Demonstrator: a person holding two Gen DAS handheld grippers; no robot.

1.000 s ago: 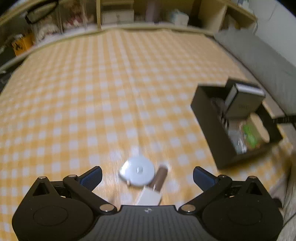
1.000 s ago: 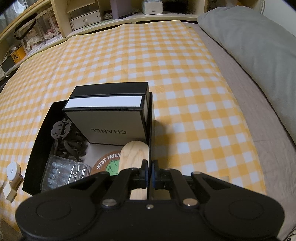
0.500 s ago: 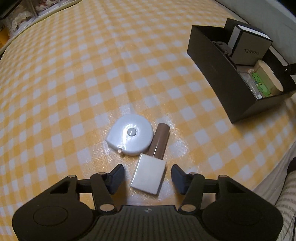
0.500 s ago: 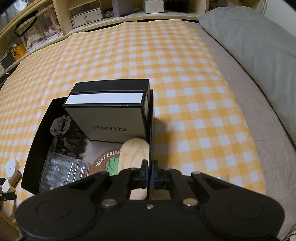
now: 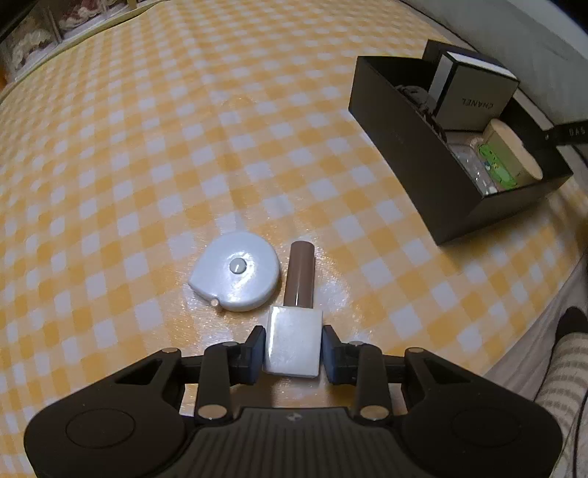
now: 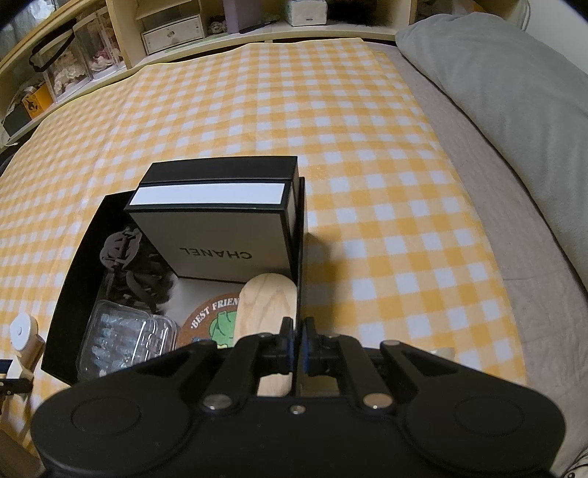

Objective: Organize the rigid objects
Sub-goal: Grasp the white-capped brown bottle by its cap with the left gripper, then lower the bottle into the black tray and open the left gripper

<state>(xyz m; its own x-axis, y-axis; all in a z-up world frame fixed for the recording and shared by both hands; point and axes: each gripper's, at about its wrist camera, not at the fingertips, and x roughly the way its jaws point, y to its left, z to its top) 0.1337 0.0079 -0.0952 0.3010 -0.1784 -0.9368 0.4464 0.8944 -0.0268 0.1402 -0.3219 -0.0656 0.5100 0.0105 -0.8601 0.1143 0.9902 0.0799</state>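
A white square nail polish bottle (image 5: 293, 345) with a brown cap (image 5: 301, 275) lies on the yellow checked cloth. My left gripper (image 5: 293, 349) is closing on it, both pads against the bottle's sides. A white round tape measure (image 5: 237, 272) lies just left of the cap, also seen at the left edge of the right wrist view as the tape measure (image 6: 22, 331). The open black box (image 5: 404, 147) stands to the right. My right gripper (image 6: 298, 345) is shut on the right wall of that black box (image 6: 73, 286), near its front corner.
Inside the box are a cream Chanel box (image 6: 220, 235), dark hair clips (image 6: 125, 257), a clear plastic case (image 6: 125, 338), a round coaster and a wooden piece (image 6: 268, 305). A grey pillow (image 6: 496, 73) lies right, shelves (image 6: 172, 29) behind. A person's leg (image 5: 566, 367) is beside the bed edge.
My left gripper came down over the nail polish bottle and its wide jaws closed in onto the bottle's sides. The right gripper and the box have not moved.
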